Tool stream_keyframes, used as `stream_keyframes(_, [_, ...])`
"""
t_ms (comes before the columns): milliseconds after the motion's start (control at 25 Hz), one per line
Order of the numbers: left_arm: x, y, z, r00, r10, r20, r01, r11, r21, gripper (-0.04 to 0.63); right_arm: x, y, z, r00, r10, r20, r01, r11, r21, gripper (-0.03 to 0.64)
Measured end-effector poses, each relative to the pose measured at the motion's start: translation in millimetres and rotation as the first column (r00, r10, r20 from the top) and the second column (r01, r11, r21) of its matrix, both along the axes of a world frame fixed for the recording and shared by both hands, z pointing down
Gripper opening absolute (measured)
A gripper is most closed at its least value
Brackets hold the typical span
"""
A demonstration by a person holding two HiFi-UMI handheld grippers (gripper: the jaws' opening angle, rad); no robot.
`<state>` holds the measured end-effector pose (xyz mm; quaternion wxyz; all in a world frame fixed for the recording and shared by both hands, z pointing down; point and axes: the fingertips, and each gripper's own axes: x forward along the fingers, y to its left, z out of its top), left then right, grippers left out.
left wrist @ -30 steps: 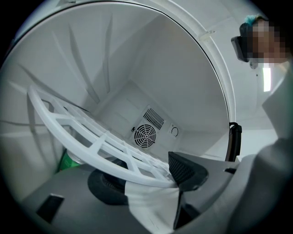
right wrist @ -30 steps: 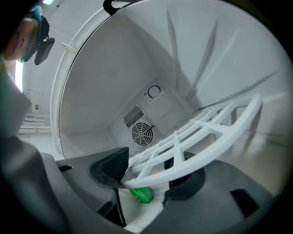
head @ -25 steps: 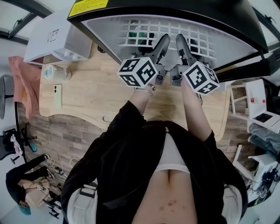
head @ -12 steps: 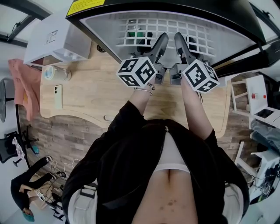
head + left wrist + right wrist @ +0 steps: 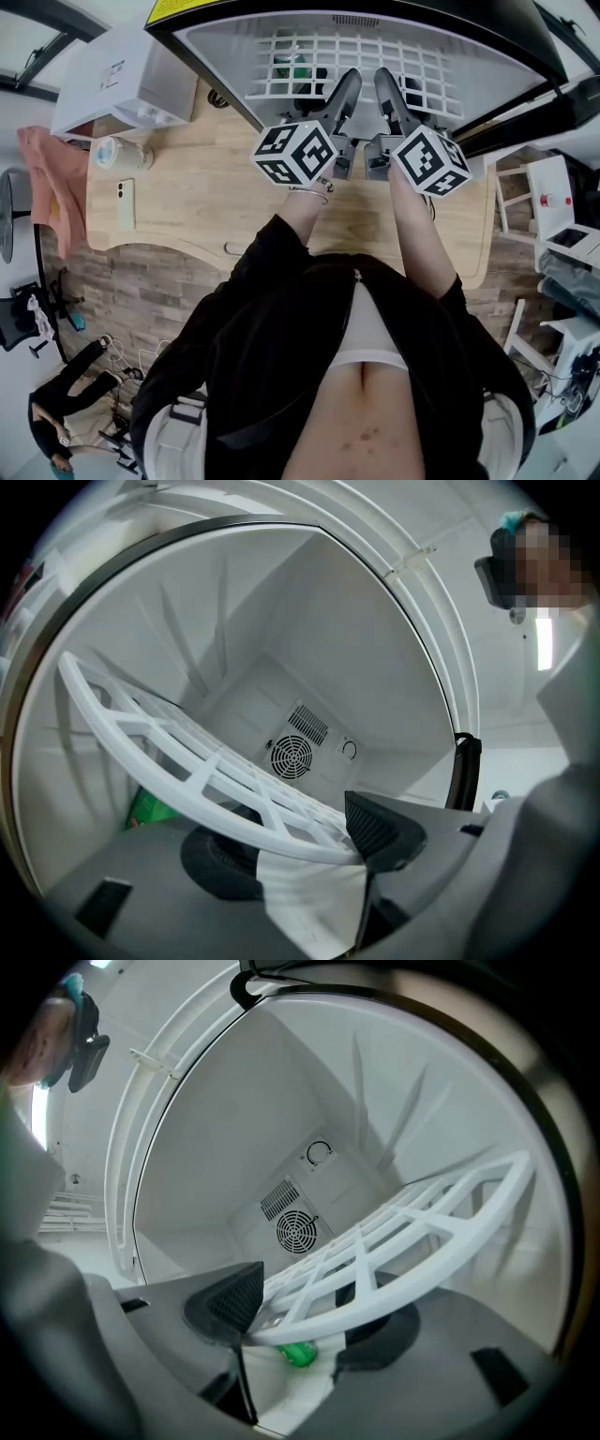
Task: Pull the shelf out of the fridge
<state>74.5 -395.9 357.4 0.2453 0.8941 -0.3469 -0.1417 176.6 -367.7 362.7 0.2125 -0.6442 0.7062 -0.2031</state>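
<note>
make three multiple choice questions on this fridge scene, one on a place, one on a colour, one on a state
1. Where is the green item?
A. on top of the shelf
B. under the shelf, inside the fridge
C. between a gripper's jaws

2. What colour is the shelf?
A. white
B. black
C. red

3. What are the left gripper and the right gripper doing?
A. both hang open, clear of the shelf
B. only the left one holds the shelf
C. both are closed on the shelf's front rail

Answers:
1 B: the right gripper view shows it beneath the grid.
2 A: its bars are white in every view.
3 C: each gripper view shows the rail clamped between the jaws.
</note>
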Motion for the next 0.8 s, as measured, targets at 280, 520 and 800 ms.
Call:
stream_keyframes(280, [-2.0, 6.4, 1.1, 1.000, 0.007, 0.005, -0.007, 1.000, -0.003, 0.270, -1.9, 6.7, 1.7, 1.000, 0.005, 0.007, -0.005, 1.000, -0.008, 0.256])
stream_keyframes(520, [-3.6, 10.6, -0.2, 1.000, 0.010, -0.003, -0.010, 1.000, 0.001, 0.270, -3.1, 11.0, -0.9, 1.000, 0.015, 0.006, -0.015, 1.000, 0.003, 0.255])
stream_keyframes(800, [-4.9, 16.7, -1.2, 1.000, 0.009, -0.013, -0.009, 1.000, 0.005, 0.270, -3.7, 17.5, -1.4, 1.000, 0.018, 0.001, -0.018, 1.000, 0.001, 0.255])
